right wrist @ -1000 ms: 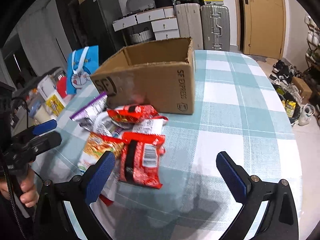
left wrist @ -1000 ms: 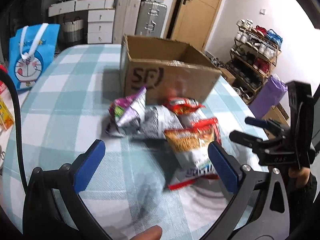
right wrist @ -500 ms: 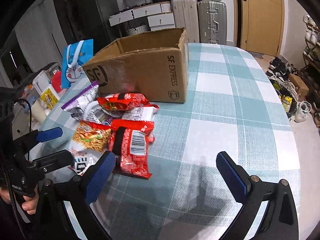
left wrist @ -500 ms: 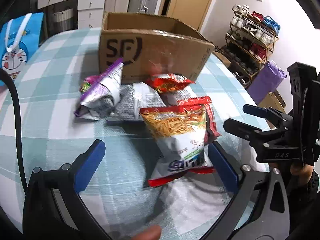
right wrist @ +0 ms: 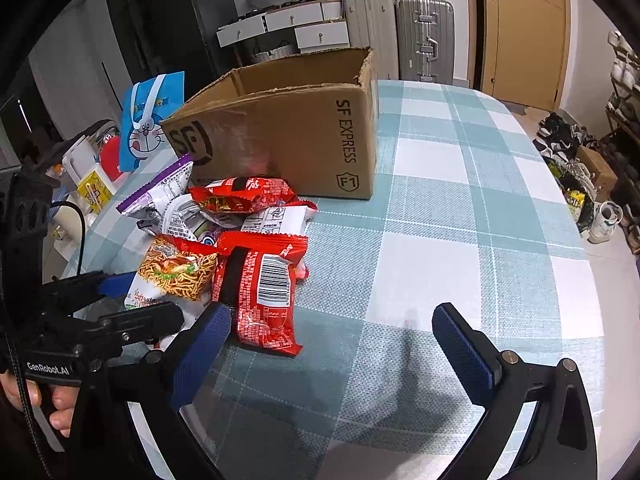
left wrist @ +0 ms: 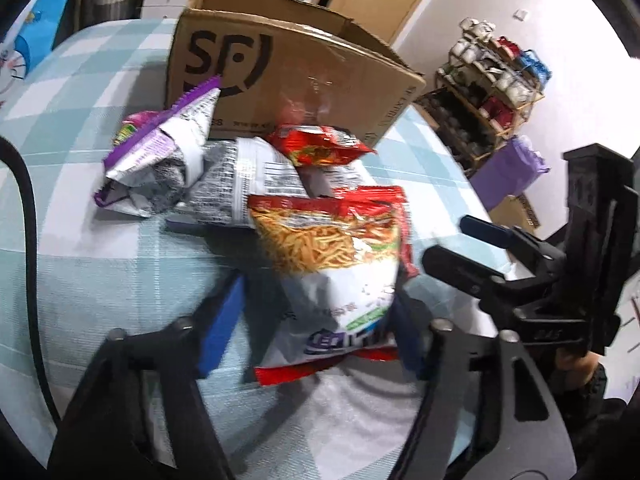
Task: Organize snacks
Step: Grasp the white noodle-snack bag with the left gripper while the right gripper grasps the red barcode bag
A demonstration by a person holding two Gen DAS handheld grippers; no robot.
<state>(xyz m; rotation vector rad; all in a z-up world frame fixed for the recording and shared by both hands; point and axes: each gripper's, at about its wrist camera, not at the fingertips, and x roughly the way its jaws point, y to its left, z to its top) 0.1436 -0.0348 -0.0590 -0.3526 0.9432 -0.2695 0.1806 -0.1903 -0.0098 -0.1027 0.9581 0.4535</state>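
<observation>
The left hand-held gripper (left wrist: 308,324) is set narrow around the lower end of the noodle snack bag (left wrist: 336,264); the blue pads sit at both edges of the bag, and contact on the far edge is hard to confirm because the frame is blurred. The right hand-held gripper (right wrist: 332,340) is spread wide above bare cloth, holding nothing, just beside the red packet (right wrist: 260,292).

Procedure for the step in hand, as a judgement: grip the noodle snack bag across its sealed bottom edge, not its puffed middle, so that the film does not slip or crush. Lift it straight up, clear of the red packet lying under its right edge, before carrying it toward the box.

The cardboard box (right wrist: 304,128) stands open-topped on the checked surface (right wrist: 460,208), behind the pile and touching its rear bags. Its interior is only partly visible; no snack can be seen inside. The pile also includes a purple-edged bag (left wrist: 160,152), a grey printed bag (left wrist: 236,184) and a small red bag (left wrist: 320,146), all on the surface outside the box
</observation>
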